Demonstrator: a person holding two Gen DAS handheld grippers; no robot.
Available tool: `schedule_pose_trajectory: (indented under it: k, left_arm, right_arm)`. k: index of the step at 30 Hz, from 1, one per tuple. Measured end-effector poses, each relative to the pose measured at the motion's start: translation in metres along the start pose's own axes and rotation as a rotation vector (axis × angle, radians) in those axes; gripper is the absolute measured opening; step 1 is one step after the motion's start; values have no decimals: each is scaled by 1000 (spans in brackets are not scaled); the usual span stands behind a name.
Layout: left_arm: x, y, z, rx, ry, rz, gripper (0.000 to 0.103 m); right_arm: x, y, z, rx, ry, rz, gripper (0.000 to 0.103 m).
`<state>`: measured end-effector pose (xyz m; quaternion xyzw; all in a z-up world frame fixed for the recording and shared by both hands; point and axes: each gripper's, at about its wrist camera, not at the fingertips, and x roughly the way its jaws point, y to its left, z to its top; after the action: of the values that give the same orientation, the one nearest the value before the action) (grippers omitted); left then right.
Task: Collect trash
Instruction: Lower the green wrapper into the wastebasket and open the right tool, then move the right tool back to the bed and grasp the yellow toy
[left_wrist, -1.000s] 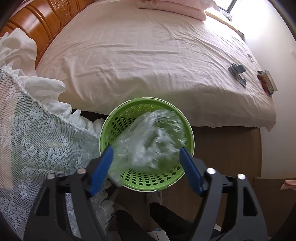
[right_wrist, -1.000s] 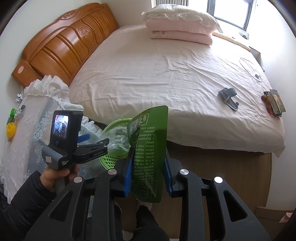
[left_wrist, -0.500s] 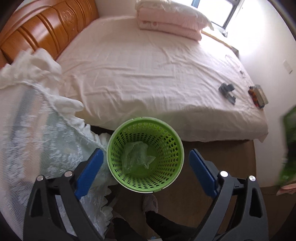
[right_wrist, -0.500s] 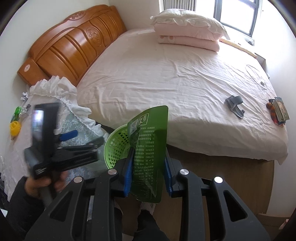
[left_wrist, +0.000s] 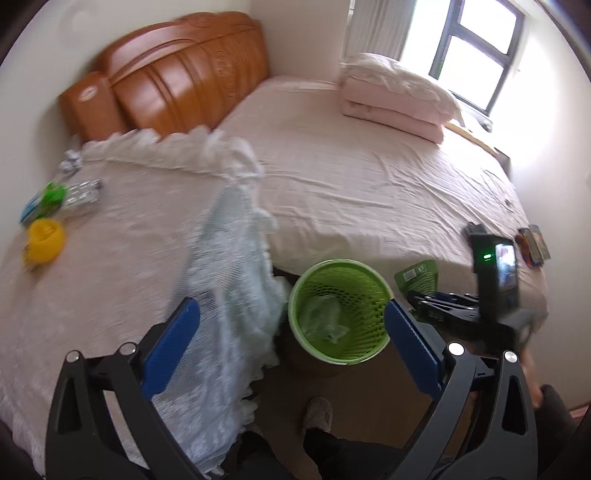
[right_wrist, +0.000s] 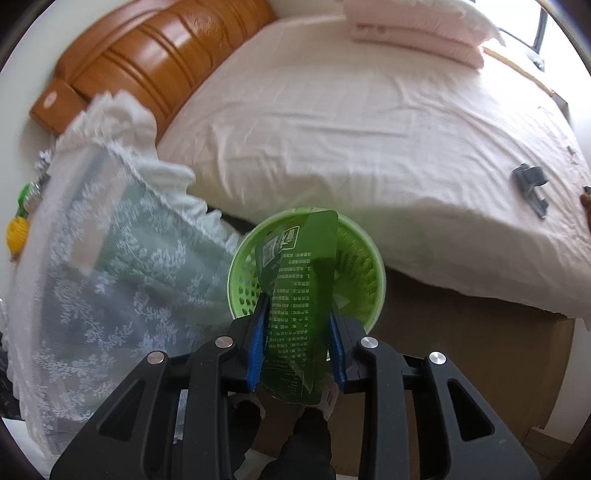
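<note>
Trash, namely a flat dark green wrapper (right_wrist: 299, 314) printed with pale text, is pinched between the blue pads of the right tool (right_wrist: 297, 343) and stands upright over the green basket (right_wrist: 243, 291), covering most of its mouth in the right wrist view. Left tool (left_wrist: 291, 347) is released, its blue pads spread wide on either side of the same basket (left_wrist: 373, 288) with nothing between them. Round and perforated, the plastic basket stands on the floor against the bed's near edge; a crumpled clear plastic bag (left_wrist: 323, 319) lies in its bottom. A slippered foot (left_wrist: 317, 415) shows just below it.

Lace-trimmed white cloth (left_wrist: 236, 295) hangs off the bench (left_wrist: 110, 266) at the left, its folds touching the basket's left side. Near the bench's far left edge sit a yellow cup-like object (left_wrist: 44, 242) and some blurred green and silvery items, too smeared to identify.

Beyond lies the bed (left_wrist: 369, 192) with a creased pale pink sheet. A grey clip-shaped object (right_wrist: 532, 184) rests near its right edge. Folded bedding (left_wrist: 399, 99) is stacked at the far side, beside the carved wooden headboard (left_wrist: 177, 81).
</note>
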<state>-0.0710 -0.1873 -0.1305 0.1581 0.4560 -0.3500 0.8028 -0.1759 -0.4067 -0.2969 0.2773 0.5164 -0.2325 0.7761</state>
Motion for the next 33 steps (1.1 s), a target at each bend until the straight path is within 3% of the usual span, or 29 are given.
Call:
schedule_pose_trajectory:
  k: [2, 7, 9, 16, 21, 25, 33]
  left_arm:
    - [-3, 12, -4, -19, 4, 28, 95]
    - [-11, 39, -14, -82, 18, 52, 95]
    - [-13, 45, -18, -95, 22, 56, 95]
    - [-19, 59, -26, -122, 22, 73, 95]
    - [-29, 71, -27, -149, -5, 93, 95]
    - [-35, 78, -28, -175, -23, 95, 95]
    - [-40, 85, -32, -198, -33, 72, 95]
  right_arm:
    - [14, 4, -1, -8, 19, -1, 32]
    - [33, 15, 2, -20, 32, -16, 87]
    - [38, 22, 4, -37, 50, -20, 92]
    - [15, 45, 13, -50, 33, 3, 93]
    - [-53, 72, 19, -55, -71, 68, 101]
    - [-101, 95, 20, -99, -143, 105, 101]
    - [-141, 119, 12, -142, -239, 54, 101]
